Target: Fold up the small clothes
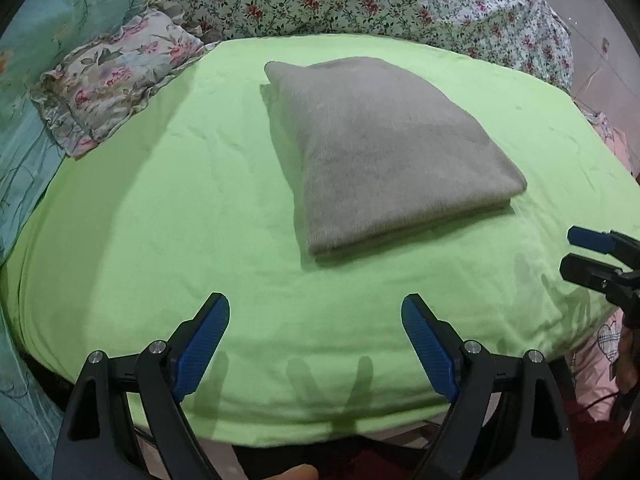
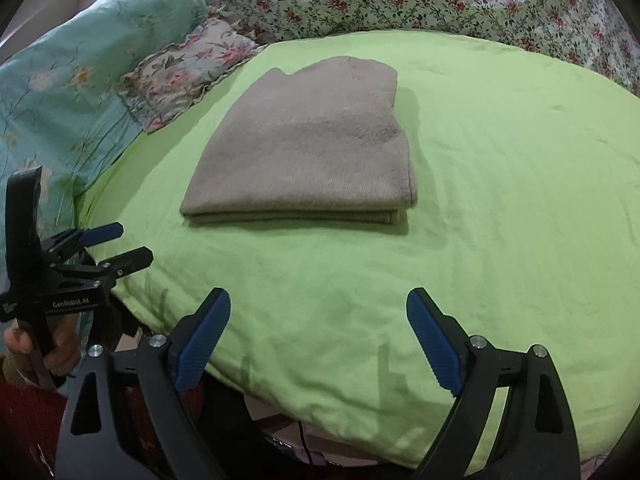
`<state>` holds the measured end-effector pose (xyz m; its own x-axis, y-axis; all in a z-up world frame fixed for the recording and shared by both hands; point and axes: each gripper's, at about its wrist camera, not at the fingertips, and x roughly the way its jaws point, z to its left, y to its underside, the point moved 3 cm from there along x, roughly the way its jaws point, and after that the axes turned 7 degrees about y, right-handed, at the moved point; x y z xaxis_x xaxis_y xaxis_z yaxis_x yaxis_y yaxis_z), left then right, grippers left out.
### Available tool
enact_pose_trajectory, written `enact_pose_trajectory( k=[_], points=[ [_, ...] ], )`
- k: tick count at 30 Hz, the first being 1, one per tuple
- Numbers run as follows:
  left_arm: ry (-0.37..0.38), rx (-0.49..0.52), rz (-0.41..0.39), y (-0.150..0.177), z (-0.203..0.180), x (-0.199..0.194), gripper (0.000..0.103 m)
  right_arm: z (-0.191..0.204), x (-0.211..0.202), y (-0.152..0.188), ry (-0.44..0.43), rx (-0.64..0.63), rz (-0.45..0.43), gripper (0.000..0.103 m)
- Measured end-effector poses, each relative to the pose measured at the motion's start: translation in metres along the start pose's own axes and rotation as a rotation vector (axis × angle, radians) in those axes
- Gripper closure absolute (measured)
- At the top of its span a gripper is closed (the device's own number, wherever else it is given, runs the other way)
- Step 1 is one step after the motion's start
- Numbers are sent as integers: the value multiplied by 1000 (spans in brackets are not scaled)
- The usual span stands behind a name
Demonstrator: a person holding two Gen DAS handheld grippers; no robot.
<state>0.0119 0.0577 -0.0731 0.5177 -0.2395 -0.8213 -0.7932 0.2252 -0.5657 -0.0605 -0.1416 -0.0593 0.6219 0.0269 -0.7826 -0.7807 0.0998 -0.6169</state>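
folded grey garment (image 1: 384, 152) lying on green sheet (image 1: 160, 220) at 12 o'clock | left tool (image 1: 316, 312) released, empty | right tool (image 2: 318, 312) released, empty

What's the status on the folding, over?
Left gripper and right gripper open, empty, clear of cloth. Grey garment folded flat on green sheet. Nothing in the way.

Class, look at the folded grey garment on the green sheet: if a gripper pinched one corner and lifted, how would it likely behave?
The garment looks like soft knit, so it would probably droop. Its stacked layers show at the near edge, so a corner lift would likely unfold it. Pushed, it may drag and bunch on the sheet rather than slide cleanly.
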Motion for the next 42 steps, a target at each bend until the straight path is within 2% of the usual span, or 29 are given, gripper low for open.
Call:
enact_pose_trajectory(
  k=[8, 17, 26, 42],
  points=[
    [-12, -3, 2, -19, 4, 13, 15, 9, 20, -20, -8, -44, 22, 13],
    [-7, -26, 15, -20, 11, 15, 15, 12, 29, -37, -37, -49, 26, 13],
    [-22, -17, -30, -37, 4, 3, 15, 12, 27, -60, -60, -46, 3, 13],
    [-42, 15, -68, -55, -10, 4, 15, 17, 32, -71, -36, -72, 4, 12]
  ],
)
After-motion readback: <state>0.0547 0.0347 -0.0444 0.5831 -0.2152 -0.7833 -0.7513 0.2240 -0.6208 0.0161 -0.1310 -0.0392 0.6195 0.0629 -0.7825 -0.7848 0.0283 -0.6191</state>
